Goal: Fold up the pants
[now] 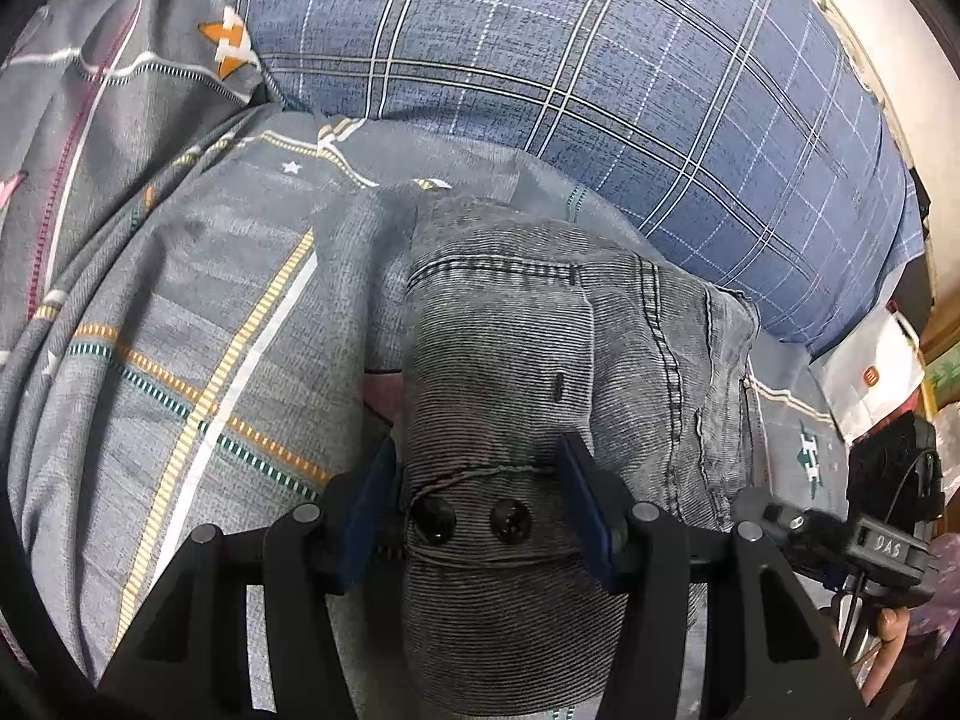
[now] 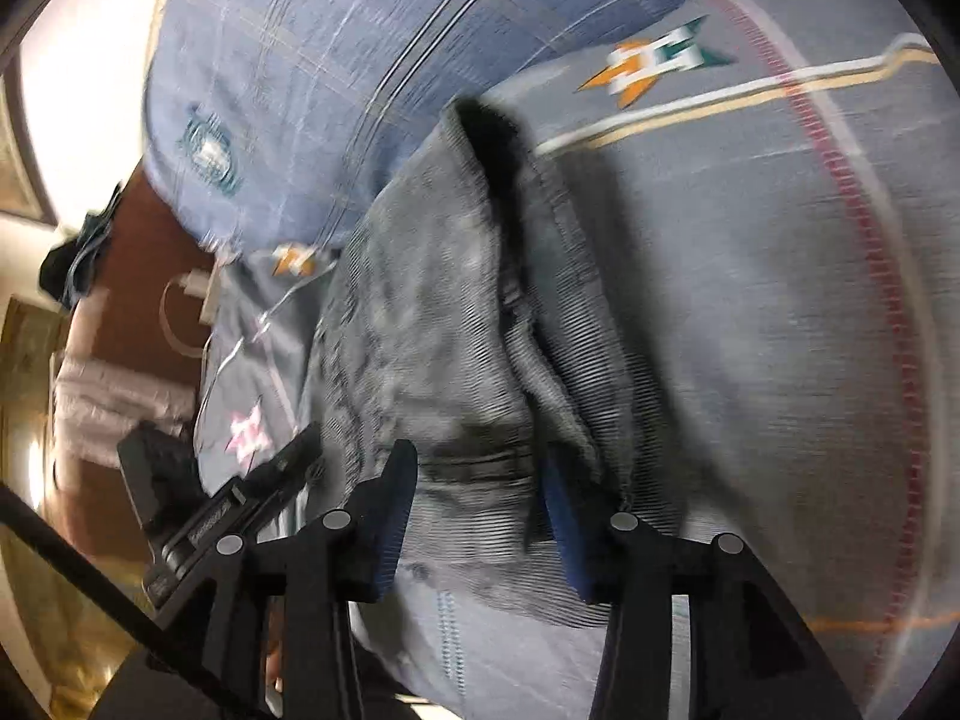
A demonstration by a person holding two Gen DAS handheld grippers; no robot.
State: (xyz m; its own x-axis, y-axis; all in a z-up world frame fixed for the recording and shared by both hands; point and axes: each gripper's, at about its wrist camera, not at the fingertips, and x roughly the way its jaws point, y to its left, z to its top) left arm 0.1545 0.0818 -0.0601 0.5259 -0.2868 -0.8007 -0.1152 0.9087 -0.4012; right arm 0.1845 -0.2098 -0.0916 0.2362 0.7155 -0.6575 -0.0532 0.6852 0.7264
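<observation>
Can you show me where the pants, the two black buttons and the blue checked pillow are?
pants (image 1: 510, 330): left wrist view, grey leg fabric.
black buttons (image 1: 510, 521): left wrist view, right button.
blue checked pillow (image 1: 570, 60): left wrist view, middle.

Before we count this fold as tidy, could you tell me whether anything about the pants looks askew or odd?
The grey denim pants lie bunched rather than flat on the patterned bedsheet: the two-button waistband sits between the left gripper's fingers, and in the blurred right wrist view an open end gapes upward beyond the right gripper.
</observation>
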